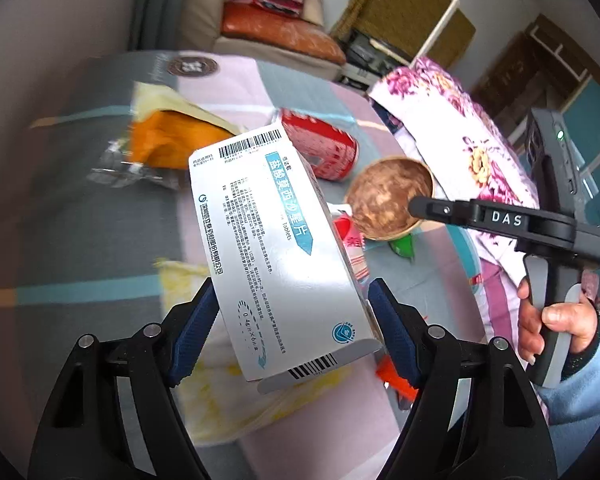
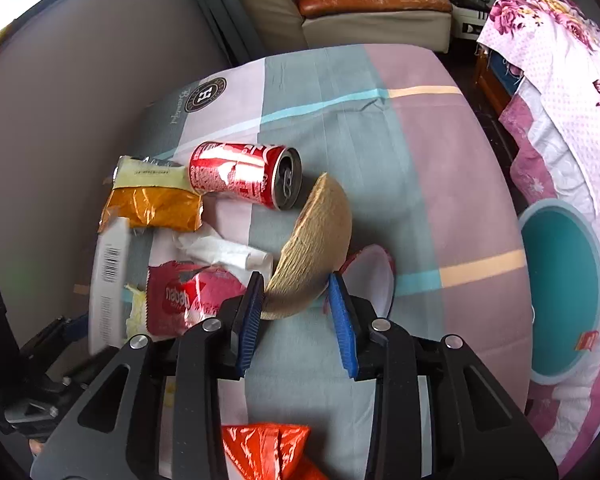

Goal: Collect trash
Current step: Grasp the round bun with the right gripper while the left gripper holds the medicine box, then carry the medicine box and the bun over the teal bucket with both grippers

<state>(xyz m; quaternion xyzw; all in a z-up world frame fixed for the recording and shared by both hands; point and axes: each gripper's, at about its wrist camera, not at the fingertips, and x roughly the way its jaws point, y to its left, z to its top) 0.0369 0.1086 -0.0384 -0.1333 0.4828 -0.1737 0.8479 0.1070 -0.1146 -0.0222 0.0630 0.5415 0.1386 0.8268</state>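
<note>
lifting trash for the teal bin (image 2: 564,292) beside the bed: left gripper (image 1: 292,332) clamps the medicine box (image 1: 276,248), right gripper (image 2: 296,312) clamps the paper bowl (image 2: 316,248).

Two wrist-mounted fisheye cameras look steeply down along their grippers at a striped bedsheet (image 2: 324,92) strewn with litter, both at close range. The left view faces rightward across the bed, catching the right gripper (image 1: 416,204). Both share the red soda can (image 1: 320,148) (image 2: 244,174) and orange wrapper (image 1: 172,140) (image 2: 152,204).
</note>
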